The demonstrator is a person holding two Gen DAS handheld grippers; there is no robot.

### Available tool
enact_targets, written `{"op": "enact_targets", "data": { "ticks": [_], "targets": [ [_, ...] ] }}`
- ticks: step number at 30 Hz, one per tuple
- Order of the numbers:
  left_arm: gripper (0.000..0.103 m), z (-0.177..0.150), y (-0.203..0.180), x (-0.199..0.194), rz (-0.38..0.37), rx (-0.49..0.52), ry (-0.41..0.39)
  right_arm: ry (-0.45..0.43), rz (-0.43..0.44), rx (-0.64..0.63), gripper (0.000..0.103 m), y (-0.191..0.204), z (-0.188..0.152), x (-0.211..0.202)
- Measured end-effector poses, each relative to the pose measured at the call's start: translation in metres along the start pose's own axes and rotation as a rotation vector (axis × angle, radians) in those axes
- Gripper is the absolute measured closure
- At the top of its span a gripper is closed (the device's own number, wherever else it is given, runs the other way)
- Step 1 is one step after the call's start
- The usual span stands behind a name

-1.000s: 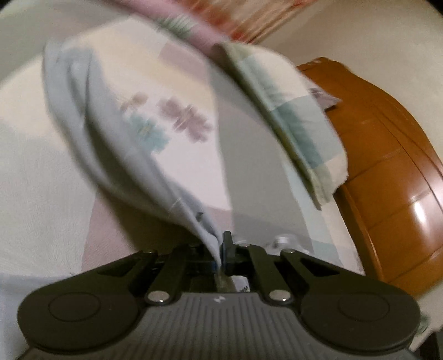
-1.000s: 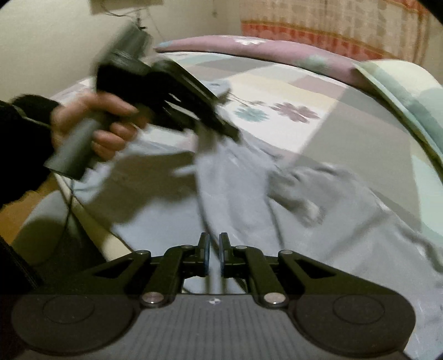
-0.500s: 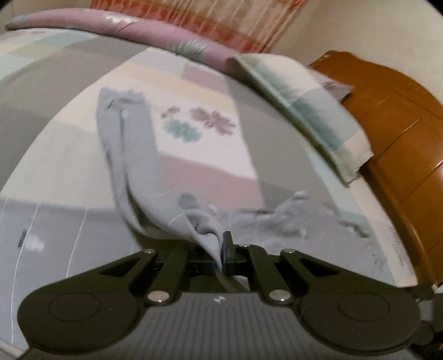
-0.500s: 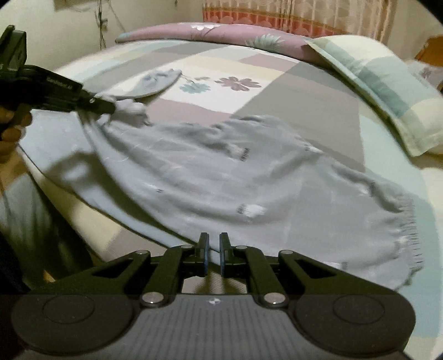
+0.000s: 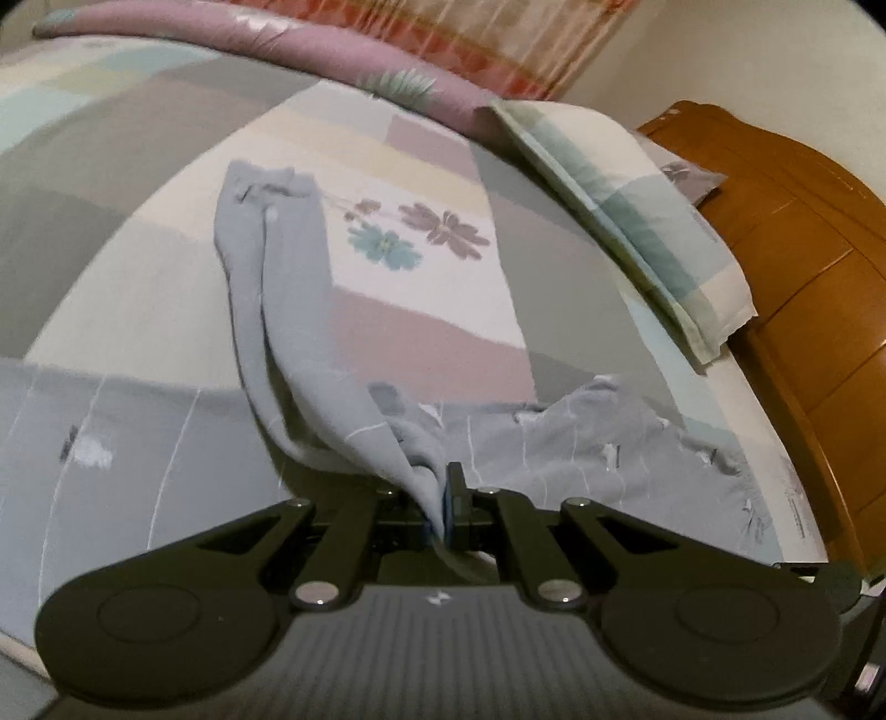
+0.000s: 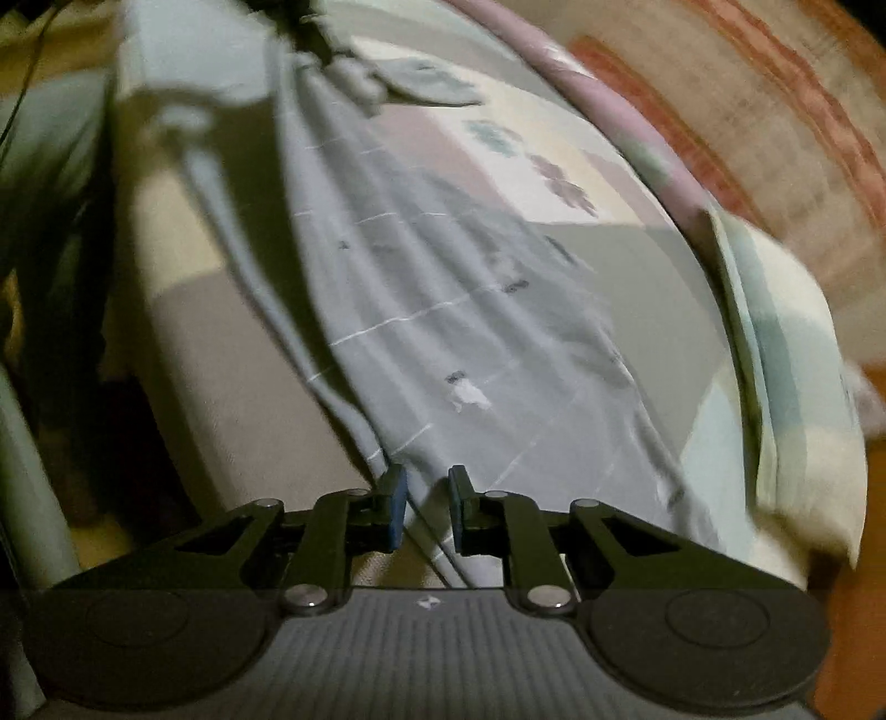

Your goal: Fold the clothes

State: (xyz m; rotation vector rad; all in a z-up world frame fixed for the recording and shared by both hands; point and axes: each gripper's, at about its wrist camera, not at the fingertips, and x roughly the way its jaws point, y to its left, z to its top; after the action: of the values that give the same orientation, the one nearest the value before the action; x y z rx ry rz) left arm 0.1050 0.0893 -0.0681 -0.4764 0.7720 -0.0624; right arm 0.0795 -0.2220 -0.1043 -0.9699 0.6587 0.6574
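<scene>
A pale blue-grey garment (image 5: 288, 310) with thin white lines and small patches lies spread on the bed. My left gripper (image 5: 440, 498) is shut on a bunched fold of it, and one long sleeve or leg runs away from the fingers across the bedspread. In the right wrist view the same garment (image 6: 443, 310) stretches from the near bed edge toward the far left. My right gripper (image 6: 425, 509) stands partly open, with the garment's near edge between its fingers but not clamped. This view is blurred.
The bed has a patchwork bedspread (image 5: 432, 260) with flower prints. A checked pillow (image 5: 626, 210) lies at the right by a wooden headboard (image 5: 803, 288). A striped curtain (image 5: 487, 39) hangs behind. The bed's near edge (image 6: 210, 354) drops away left of my right gripper.
My right gripper has opened from shut and swung round so the garment runs lengthwise before it. My left gripper keeps its hold and the cloth has settled lower on the bed.
</scene>
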Motion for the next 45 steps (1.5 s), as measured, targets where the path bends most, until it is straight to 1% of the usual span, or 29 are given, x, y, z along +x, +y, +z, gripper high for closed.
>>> {"op": "enact_targets", "data": {
  "ticks": [2, 5, 9, 10, 11, 16, 21, 24, 26, 27, 30, 34, 35, 37, 38, 39, 40, 42, 43, 44, 45],
  "targets": [
    [0.1, -0.002, 0.0, -0.001, -0.003, 0.003, 0.004, -0.005, -0.003, -0.061, 0.085, 0.003, 0.001, 0.0],
    [0.1, 0.0, -0.003, -0.006, -0.017, 0.019, -0.005, -0.017, 0.011, -0.106, 0.085, 0.006, 0.004, -0.003],
    [0.1, 0.001, -0.004, -0.007, -0.022, 0.022, 0.002, -0.021, 0.038, -0.097, 0.086, 0.005, 0.006, -0.006],
    [0.1, 0.001, -0.003, -0.006, -0.019, 0.024, 0.007, -0.022, 0.045, -0.094, 0.092, 0.004, 0.007, -0.007],
    [0.1, 0.0, -0.003, -0.005, -0.016, 0.03, 0.011, -0.022, 0.052, -0.091, 0.102, 0.004, 0.008, -0.008],
    [0.1, -0.002, -0.004, -0.002, 0.007, 0.116, 0.052, -0.024, 0.095, -0.069, 0.102, 0.0, 0.01, -0.014],
    [0.099, -0.013, 0.001, 0.012, 0.032, 0.174, 0.127, 0.003, 0.158, -0.03, 0.102, -0.006, 0.006, -0.008],
    [0.097, -0.018, 0.004, 0.024, 0.06, 0.199, 0.156, 0.007, 0.141, -0.018, 0.101, -0.004, 0.007, -0.004],
    [0.097, -0.019, 0.004, 0.024, 0.06, 0.203, 0.151, 0.006, 0.127, -0.007, 0.098, -0.005, 0.008, -0.004],
    [0.097, -0.018, 0.003, 0.023, 0.06, 0.21, 0.145, 0.006, 0.117, -0.001, 0.092, -0.005, 0.008, -0.005],
    [0.097, -0.015, 0.003, 0.016, 0.056, 0.21, 0.114, 0.013, 0.108, 0.012, 0.091, -0.006, 0.007, -0.007],
    [0.097, -0.013, -0.001, 0.002, 0.041, 0.234, 0.025, 0.005, 0.107, 0.038, 0.091, -0.006, 0.008, -0.01],
    [0.096, -0.014, -0.001, 0.005, 0.046, 0.238, 0.034, 0.008, 0.115, 0.048, 0.09, -0.007, 0.008, -0.008],
    [0.094, -0.02, 0.005, 0.019, 0.068, 0.24, 0.123, 0.018, 0.131, 0.056, 0.09, -0.007, 0.007, -0.006],
    [0.094, -0.022, 0.008, 0.022, 0.069, 0.232, 0.145, 0.02, 0.135, 0.055, 0.089, -0.008, 0.006, -0.008],
    [0.094, -0.021, 0.01, 0.02, 0.062, 0.222, 0.145, 0.021, 0.138, 0.054, 0.09, -0.009, 0.006, -0.01],
    [0.092, -0.02, 0.011, 0.017, 0.055, 0.213, 0.146, 0.023, 0.142, 0.053, 0.089, -0.01, 0.005, -0.012],
    [0.08, -0.018, 0.014, 0.011, 0.057, 0.205, 0.141, 0.011, 0.155, 0.09, 0.089, -0.019, 0.005, -0.018],
    [0.077, -0.016, 0.016, 0.007, 0.063, 0.205, 0.141, -0.003, 0.162, 0.12, 0.088, -0.026, 0.005, -0.021],
    [0.07, -0.016, 0.017, 0.003, 0.068, 0.208, 0.156, -0.02, 0.165, 0.156, 0.084, -0.034, 0.006, -0.024],
    [0.065, -0.015, 0.019, 0.0, 0.072, 0.21, 0.171, -0.042, 0.17, 0.204, 0.08, -0.043, 0.007, -0.027]
  ]
}}
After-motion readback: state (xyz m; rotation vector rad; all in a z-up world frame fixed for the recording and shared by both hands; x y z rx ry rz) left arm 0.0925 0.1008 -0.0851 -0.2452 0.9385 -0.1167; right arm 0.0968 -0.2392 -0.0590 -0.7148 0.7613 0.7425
